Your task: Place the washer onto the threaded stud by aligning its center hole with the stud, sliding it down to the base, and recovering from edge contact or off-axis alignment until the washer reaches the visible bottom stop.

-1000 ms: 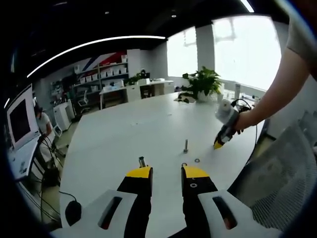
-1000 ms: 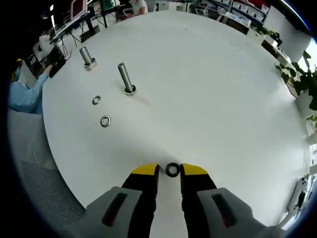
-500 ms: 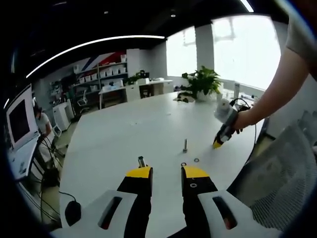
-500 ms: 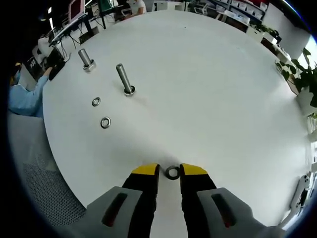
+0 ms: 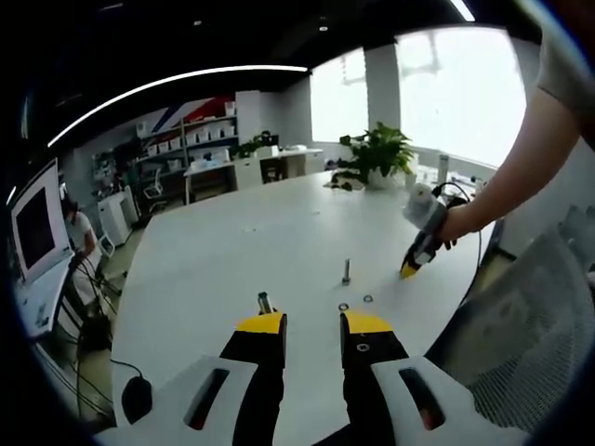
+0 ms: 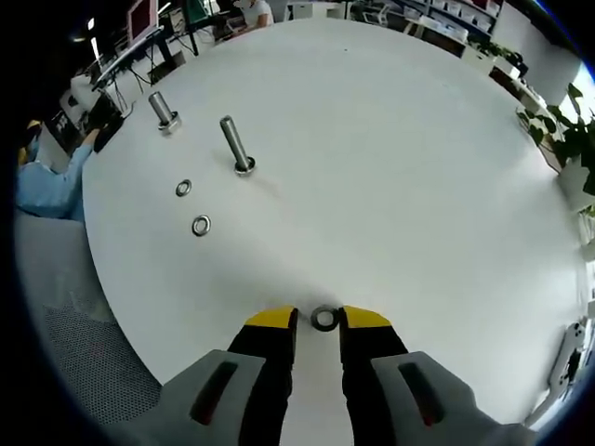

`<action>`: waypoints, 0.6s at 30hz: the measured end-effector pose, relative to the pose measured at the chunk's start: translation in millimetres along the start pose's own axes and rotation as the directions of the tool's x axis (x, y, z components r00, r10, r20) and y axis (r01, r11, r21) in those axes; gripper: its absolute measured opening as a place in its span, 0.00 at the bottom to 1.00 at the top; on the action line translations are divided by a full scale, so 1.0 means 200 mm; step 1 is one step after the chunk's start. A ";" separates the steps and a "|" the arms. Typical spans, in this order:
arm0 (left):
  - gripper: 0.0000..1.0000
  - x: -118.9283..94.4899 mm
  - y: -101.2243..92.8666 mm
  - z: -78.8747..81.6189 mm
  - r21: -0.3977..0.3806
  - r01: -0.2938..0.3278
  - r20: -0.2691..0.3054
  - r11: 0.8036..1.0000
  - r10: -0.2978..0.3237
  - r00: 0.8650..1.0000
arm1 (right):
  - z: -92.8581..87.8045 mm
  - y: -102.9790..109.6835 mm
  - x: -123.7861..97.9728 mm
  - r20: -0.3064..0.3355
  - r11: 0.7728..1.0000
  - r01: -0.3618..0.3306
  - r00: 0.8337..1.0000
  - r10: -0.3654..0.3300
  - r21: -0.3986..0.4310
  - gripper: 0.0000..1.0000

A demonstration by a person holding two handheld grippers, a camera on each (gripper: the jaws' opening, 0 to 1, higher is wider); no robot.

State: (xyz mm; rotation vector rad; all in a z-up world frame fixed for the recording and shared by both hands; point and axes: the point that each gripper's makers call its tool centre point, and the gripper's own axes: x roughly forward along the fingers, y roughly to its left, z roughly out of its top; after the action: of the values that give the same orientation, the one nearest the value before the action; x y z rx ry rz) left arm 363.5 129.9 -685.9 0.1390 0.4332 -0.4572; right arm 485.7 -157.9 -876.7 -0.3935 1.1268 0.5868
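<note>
White desk carries two upright threaded studs and two loose washers. Right gripper fingers narrowly bracket a dark washer lying flat. Left gripper fingers gape, empty.

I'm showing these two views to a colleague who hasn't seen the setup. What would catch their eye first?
In the right gripper view, the dark washer lying on the white table between the right gripper's open yellow-tipped jaws. Beyond it to the upper left stand two threaded studs, a tall one and a short one, with two loose washers nearby. In the left gripper view, a potted plant sits at the table's far end.
</note>
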 end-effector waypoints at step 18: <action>0.21 0.00 0.00 0.00 0.004 -0.003 -0.002 1.000 0.003 1.000 | -0.02 -0.01 0.00 0.004 1.000 0.006 1.000 -0.006 0.010 0.18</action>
State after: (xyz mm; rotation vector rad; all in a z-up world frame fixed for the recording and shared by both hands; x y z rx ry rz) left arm 363.1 130.4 -686.1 0.1445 0.4341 -0.4549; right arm 484.3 -162.2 -877.5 -0.3868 1.1238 0.5758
